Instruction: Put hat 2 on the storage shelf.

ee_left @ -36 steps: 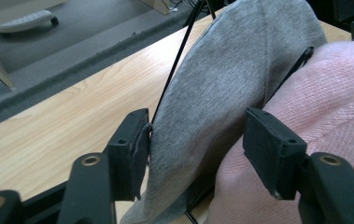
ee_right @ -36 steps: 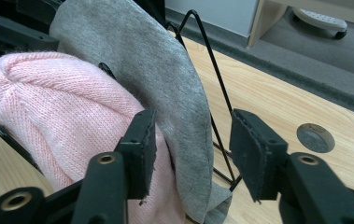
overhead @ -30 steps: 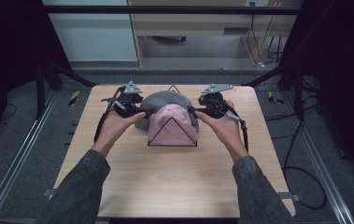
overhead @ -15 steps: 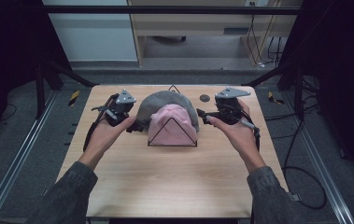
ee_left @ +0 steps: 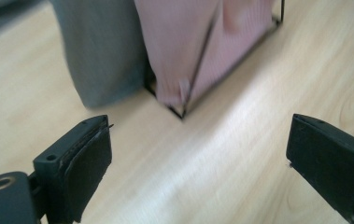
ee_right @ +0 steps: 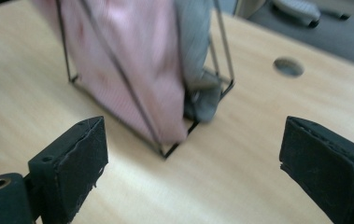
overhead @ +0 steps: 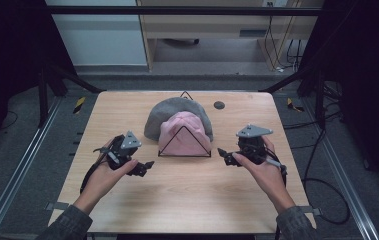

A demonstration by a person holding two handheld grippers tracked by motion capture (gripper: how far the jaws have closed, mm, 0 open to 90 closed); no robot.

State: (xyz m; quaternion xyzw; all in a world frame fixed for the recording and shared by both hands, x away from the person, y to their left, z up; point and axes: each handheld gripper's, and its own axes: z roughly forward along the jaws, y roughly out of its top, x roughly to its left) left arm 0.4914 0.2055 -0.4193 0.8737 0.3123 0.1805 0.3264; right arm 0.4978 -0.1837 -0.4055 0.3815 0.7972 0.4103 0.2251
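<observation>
A pink knitted hat point(overhead: 183, 131) and a grey hat point(overhead: 167, 112) behind it hang over a black triangular wire stand point(overhead: 184, 155) at the middle of the wooden table point(overhead: 187, 200). My left gripper point(overhead: 147, 164) is held low at the stand's front left, a little apart from it. My right gripper point(overhead: 221, 153) is at its front right. Both point inward at the stand. Their jaws have just been opening and stand wide with nothing between them. The left gripper view shows the pink hat point(ee_left: 179, 42) and grey hat point(ee_left: 100, 51) beyond the open jaws; the right gripper view shows the pink hat point(ee_right: 132, 60) likewise.
A round hole point(overhead: 219, 105) sits in the tabletop behind and right of the hats. Black frame legs and cables point(overhead: 327, 165) lie around the table, with yellow-black tools on the floor at left point(overhead: 79, 104) and right point(overhead: 293, 104).
Both hands have pulled back from the hats toward the table's front and lowered. Both grippers have let go of the hats and opened; the hats stay on the stand.
</observation>
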